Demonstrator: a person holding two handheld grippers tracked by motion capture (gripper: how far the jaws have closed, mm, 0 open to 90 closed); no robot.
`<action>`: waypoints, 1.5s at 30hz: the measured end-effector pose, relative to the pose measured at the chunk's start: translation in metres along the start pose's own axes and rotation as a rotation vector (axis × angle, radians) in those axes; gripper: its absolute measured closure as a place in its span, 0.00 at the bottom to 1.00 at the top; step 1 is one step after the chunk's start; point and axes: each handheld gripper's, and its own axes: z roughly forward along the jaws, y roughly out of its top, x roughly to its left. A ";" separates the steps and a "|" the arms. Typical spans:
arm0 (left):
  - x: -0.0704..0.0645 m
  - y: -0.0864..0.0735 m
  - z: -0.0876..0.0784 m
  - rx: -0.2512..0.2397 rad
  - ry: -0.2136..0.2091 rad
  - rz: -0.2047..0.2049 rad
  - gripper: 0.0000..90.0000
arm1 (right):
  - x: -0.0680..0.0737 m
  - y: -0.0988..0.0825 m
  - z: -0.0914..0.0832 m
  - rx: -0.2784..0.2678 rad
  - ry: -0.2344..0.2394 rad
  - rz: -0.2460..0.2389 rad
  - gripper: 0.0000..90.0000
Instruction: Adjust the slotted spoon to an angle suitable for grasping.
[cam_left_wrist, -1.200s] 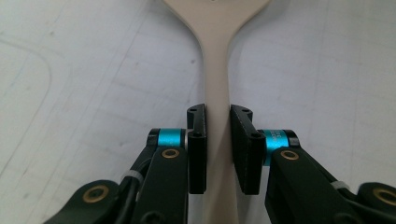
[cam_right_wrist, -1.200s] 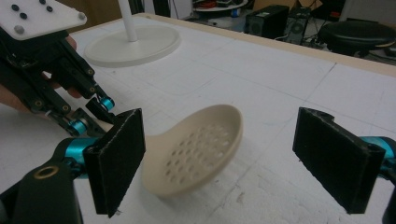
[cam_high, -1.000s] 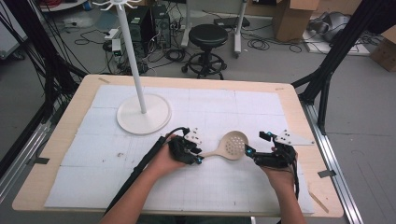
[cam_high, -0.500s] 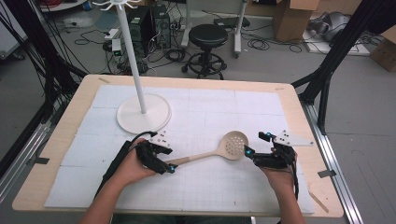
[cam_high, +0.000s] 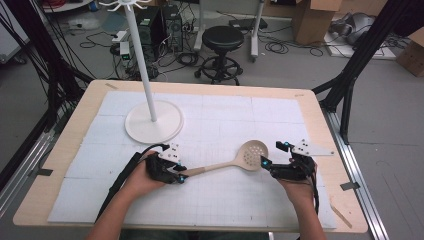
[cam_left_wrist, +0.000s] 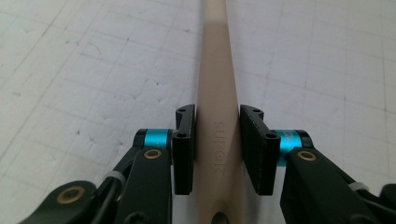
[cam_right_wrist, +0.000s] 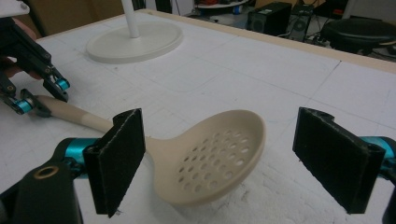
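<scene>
One beige slotted spoon (cam_high: 235, 162) lies on the white gridded mat (cam_high: 225, 115), in front of the white stand's round base (cam_high: 154, 122) and off to its right. Its long axis runs from the handle end, nearer the base's front edge, up and rightward to the bowl, which points away from the base toward the table's right side. The bowl is a shallow oval pierced with many small round holes; the material looks like smooth matte plastic, and the handle tapers wider toward a hanging hole at its end. Raised letters run along the handle in the left gripper view, reading roughly "SUPOR", though the last letters are soft.

The left gripper (cam_left_wrist: 217, 140) is clenched on the spoon's handle, both black ribbed pads pressed against its sides. The right gripper (cam_right_wrist: 233, 158) is spread wide, its jaws standing on either side of the bowl without touching it. The stand's thin pole rises straight from the flat disc base. The mat is faintly scuffed and covers a pale wooden table (cam_high: 320, 120).
</scene>
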 end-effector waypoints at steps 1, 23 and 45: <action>0.001 0.002 0.002 -0.001 -0.003 0.003 0.75 | 0.000 0.000 0.000 -0.001 0.000 0.000 0.17; 0.038 0.025 0.021 -0.010 0.125 -0.015 0.60 | -0.001 -0.001 0.001 0.004 0.000 0.005 0.17; 0.019 -0.026 -0.055 -0.301 0.135 -0.175 0.40 | 0.003 0.000 0.001 -0.001 0.021 -0.010 0.17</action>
